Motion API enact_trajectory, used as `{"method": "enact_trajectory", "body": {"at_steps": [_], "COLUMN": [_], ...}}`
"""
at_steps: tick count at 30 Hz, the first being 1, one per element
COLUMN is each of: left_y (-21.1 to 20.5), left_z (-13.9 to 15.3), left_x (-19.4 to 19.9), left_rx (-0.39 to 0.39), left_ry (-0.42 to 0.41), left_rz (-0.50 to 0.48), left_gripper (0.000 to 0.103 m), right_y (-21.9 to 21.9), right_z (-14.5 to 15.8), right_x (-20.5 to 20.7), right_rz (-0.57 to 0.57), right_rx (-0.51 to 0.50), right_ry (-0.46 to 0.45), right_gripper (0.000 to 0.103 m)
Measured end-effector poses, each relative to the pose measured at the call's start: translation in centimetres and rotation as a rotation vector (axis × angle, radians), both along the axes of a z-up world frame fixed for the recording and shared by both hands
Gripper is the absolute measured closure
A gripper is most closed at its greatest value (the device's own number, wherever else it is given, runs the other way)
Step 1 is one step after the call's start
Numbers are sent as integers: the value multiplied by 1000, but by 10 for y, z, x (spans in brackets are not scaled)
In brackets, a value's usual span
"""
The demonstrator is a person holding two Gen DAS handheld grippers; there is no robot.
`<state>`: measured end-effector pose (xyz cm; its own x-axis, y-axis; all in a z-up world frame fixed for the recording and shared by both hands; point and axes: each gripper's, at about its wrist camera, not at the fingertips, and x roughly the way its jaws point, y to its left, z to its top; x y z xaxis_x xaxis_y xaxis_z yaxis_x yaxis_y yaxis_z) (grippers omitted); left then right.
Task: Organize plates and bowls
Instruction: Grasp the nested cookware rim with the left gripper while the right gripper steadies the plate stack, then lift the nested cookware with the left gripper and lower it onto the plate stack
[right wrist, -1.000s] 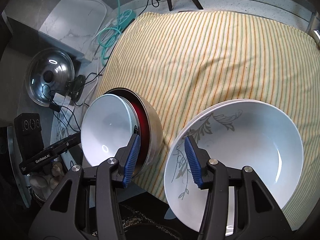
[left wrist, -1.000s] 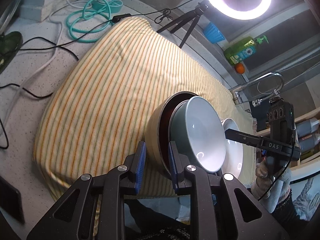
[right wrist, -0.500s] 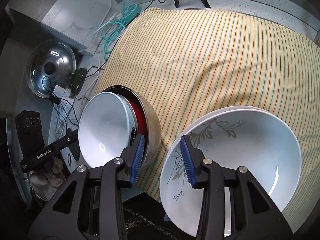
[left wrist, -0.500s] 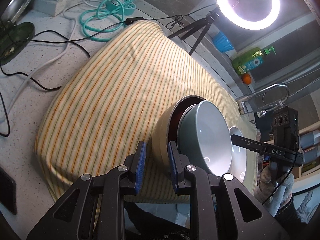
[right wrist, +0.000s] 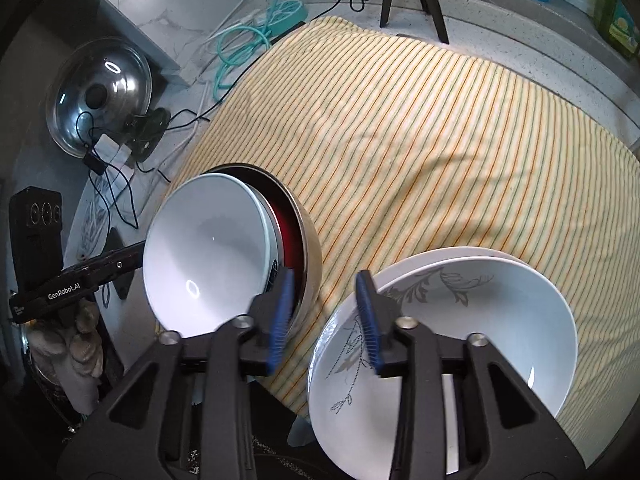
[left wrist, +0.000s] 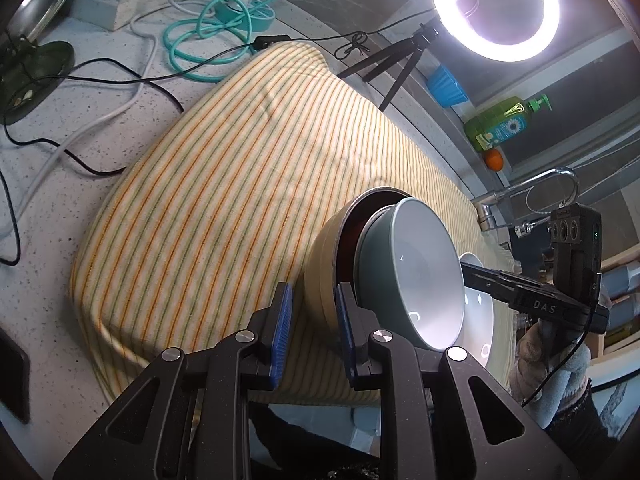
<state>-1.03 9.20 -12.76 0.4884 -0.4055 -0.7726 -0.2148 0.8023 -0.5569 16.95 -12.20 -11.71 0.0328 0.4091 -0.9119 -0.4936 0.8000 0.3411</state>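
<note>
At the near edge of the striped cloth [right wrist: 400,140], two grips are to be managed at once. The left gripper [left wrist: 314,332] is held almost fully closed on the rim of the metal bowl [left wrist: 320,264], one pad outside the wall and one inside. That bowl is carried tilted on its side, with the teal bowl [left wrist: 420,272] nested loosely in it.

The jaws of the right gripper [right wrist: 325,316] have just been closing. They are narrowed around the near rim of the floral bowl [right wrist: 460,340], which sits on a white plate [right wrist: 480,254] at the cloth's edge. A strip of cloth can be seen between the left pad and the rim, so the rim is judged not yet pinched.

The pinch should be finished squarely on the floral bowl's rim alone, so that the plate beneath is not caught or dragged off the cloth. The metal bowl should be levelled meanwhile, since the teal bowl could slide out of it. Clearance should also be kept between the right gripper's left finger and the metal bowl's rim.

Farther off, the cloth's middle lies bare as a setting-down place, with the ring light [left wrist: 496,8] beyond.
</note>
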Motion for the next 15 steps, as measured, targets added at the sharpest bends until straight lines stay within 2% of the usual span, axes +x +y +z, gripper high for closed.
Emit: {"method": "enact_trajectory", "body": {"at_steps": [15], "left_y": [-8], "left_z": [-2], "left_x": [7], "left_rx": [6], "left_ry": [22], "left_rz": [-37], "left_gripper": [84], "right_y": [0], "right_z": [-20], "right_x": [7], "right_rz": [-25], "right_rx": [68], "right_ry": [119], "right_gripper": [82]}}
